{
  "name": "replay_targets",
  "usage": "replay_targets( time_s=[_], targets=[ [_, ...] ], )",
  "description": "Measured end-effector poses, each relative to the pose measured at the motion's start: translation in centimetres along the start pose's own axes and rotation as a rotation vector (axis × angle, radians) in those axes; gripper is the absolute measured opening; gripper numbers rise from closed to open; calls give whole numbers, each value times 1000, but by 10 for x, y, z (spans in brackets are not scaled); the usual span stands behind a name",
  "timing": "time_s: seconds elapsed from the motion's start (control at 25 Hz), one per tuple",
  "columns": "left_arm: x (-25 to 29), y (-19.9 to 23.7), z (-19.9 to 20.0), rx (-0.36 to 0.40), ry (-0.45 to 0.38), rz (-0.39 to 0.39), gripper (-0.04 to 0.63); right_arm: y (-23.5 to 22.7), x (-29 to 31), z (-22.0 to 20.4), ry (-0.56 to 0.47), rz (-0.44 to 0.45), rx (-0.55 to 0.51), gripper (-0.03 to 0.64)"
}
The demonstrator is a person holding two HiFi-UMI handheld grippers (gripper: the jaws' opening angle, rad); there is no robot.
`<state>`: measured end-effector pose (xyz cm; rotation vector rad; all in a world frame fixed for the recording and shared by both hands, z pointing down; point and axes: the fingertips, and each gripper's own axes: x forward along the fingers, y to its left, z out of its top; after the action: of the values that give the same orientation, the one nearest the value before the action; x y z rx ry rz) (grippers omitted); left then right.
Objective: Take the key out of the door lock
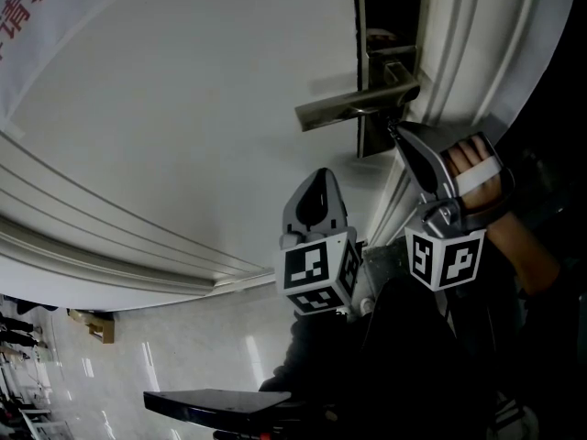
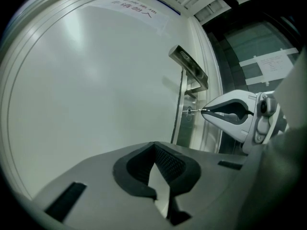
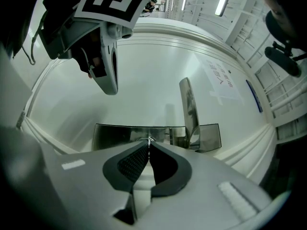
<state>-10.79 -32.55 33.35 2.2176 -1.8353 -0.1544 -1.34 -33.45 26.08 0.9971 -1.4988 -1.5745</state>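
A white door (image 1: 183,108) carries a steel lock plate (image 1: 390,26) with a lever handle (image 1: 353,106). Just under the handle, my right gripper (image 1: 394,128) is shut on the small key (image 2: 195,111). The key's blade reaches into the keyhole (image 2: 189,111). In the right gripper view the key (image 3: 149,139) shows as a thin metal edge pinched between the pads, in front of the plate (image 3: 112,134). My left gripper (image 1: 318,177) hangs lower left of the lock, apart from the door. Its jaws (image 2: 154,146) meet at the tips with nothing between them.
A hand (image 1: 472,159) grips the right gripper. Stepped door-frame mouldings (image 1: 463,53) run just right of the lock. A paper notice (image 2: 139,9) hangs higher on the door. Glossy floor (image 1: 165,346) and a dark flat object (image 1: 215,401) lie below.
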Motion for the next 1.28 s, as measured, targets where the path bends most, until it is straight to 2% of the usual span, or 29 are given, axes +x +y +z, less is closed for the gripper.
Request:
replay_targets(
  time_s=[0.16, 0.44, 0.68, 0.84, 1.28],
  targets=[
    [2, 6, 4, 25, -47, 12, 0, 0, 0, 0, 0, -1, 1, 11],
    [1, 3, 1, 4, -5, 4, 0, 0, -1, 0, 0, 2, -4, 11],
    [4, 7, 3, 14, -38, 8, 0, 0, -1, 0, 7, 0, 0, 11],
    [4, 4, 0, 5, -17, 1, 0, 0, -1, 0, 6, -1, -5, 11],
    [4, 6, 1, 6, -31, 7, 0, 0, -2, 0, 13, -6, -4, 11]
  ],
)
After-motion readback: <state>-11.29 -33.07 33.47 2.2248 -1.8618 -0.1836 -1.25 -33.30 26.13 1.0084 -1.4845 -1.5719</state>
